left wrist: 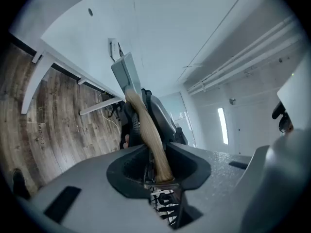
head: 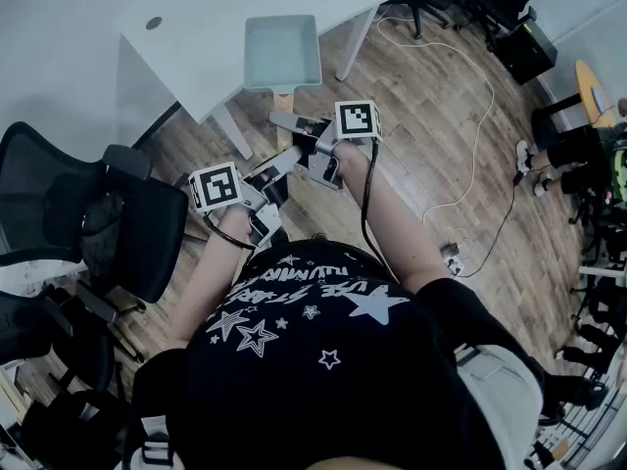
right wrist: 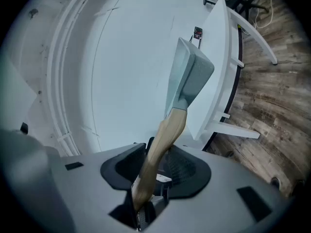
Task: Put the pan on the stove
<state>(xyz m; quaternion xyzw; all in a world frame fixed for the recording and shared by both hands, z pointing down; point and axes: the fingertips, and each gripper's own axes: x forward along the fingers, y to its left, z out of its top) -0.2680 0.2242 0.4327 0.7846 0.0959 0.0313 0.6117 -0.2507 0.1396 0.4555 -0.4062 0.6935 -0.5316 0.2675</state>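
Grip is shared: the left gripper (head: pixel 277 167) and the right gripper (head: pixel 296 125) both clamp the light wooden handle (head: pixel 285 93) of a pale blue-green square pan (head: pixel 282 52), which is held level in the air. The head view alone looks into the pan from above, and its inside shows only its own pale bottom. That view also sets the pan against the near edge of a white table (head: pixel 78 27), above a wood-plank floor (head: pixel 441 145), with a black office chair (head: pixel 127 223) off to the left. The left gripper view shows the pan (left wrist: pixel 125 72) edge-on and the handle's (left wrist: pixel 151 140) end pinched between the dark pads. The right gripper view shows the handle (right wrist: pixel 160 142) running down between its closed jaws to the pan (right wrist: pixel 190 76).
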